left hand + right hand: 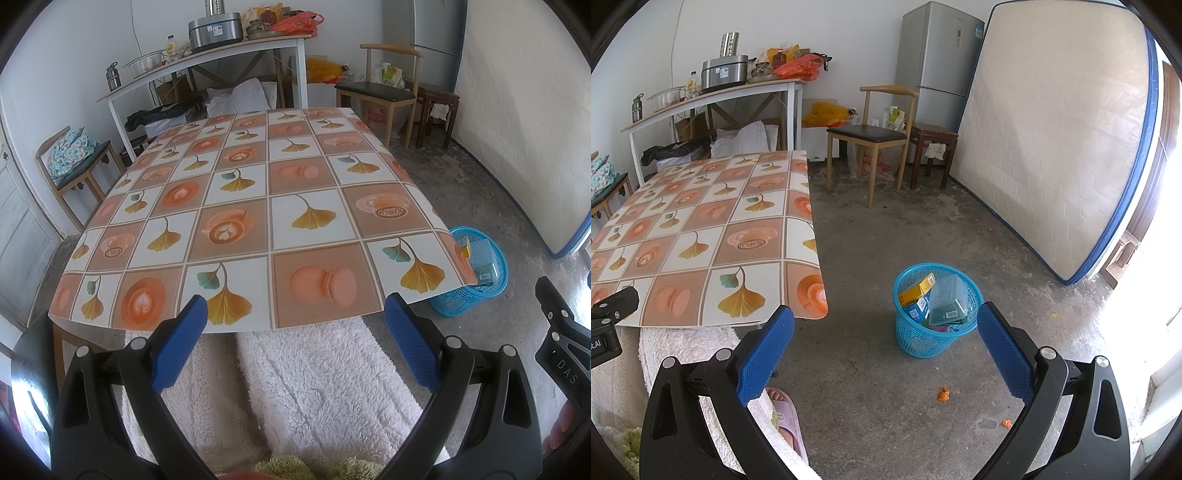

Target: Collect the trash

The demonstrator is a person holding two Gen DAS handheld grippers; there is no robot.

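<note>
Both tongs gaping, nothing in either: left tongs (295, 328) sit at the near edge of the table (258, 206), right tongs (886, 343) hang over the floor toward the basket (936, 306). Nearest trash I see: two orange scraps on the floor, one (943, 393) just ahead between my right fingers, a smaller one (1007, 424) further right by the right finger. One blue basket beyond them, beside the table corner, already holding a yellow box (916, 288), a clear plastic container (947, 299) and a small blue carton (918, 308). Tabletop looks bare. Risks, my call: scraps are small and flat, so tongs may scrape concrete and miss or crumble them; basket is light and piled high, so a clumsy drop could tip it or bounce off the container.
</note>
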